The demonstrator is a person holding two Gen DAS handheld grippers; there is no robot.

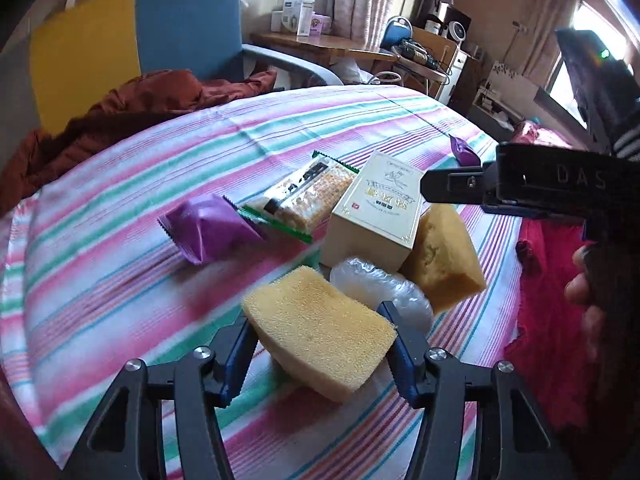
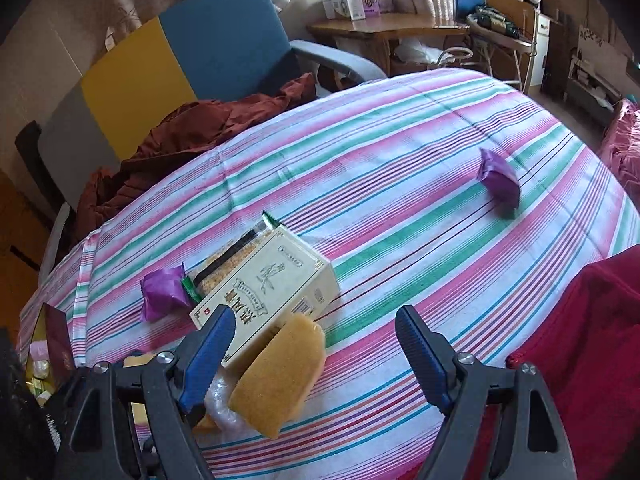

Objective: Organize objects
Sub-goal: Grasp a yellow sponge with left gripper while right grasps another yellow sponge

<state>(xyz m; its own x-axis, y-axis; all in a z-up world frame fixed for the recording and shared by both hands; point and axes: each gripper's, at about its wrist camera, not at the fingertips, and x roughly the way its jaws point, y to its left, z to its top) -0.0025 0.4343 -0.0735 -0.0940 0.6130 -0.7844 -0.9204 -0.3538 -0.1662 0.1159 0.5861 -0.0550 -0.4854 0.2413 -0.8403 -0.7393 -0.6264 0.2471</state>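
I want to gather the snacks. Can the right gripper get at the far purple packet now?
Probably yes. The right gripper is open and empty, and the far purple packet lies alone on the striped cloth, with nothing between them. It is only farther away, so the hand must move forward.

On the striped bed there are two yellow sponges [image 1: 320,332] [image 1: 444,256], two purple packets [image 1: 208,228] [image 2: 500,180], one cream box [image 1: 376,208], one cracker pack [image 1: 304,200] with green edges, and one clear plastic bag [image 1: 384,288]. In total seven things, of five kinds.
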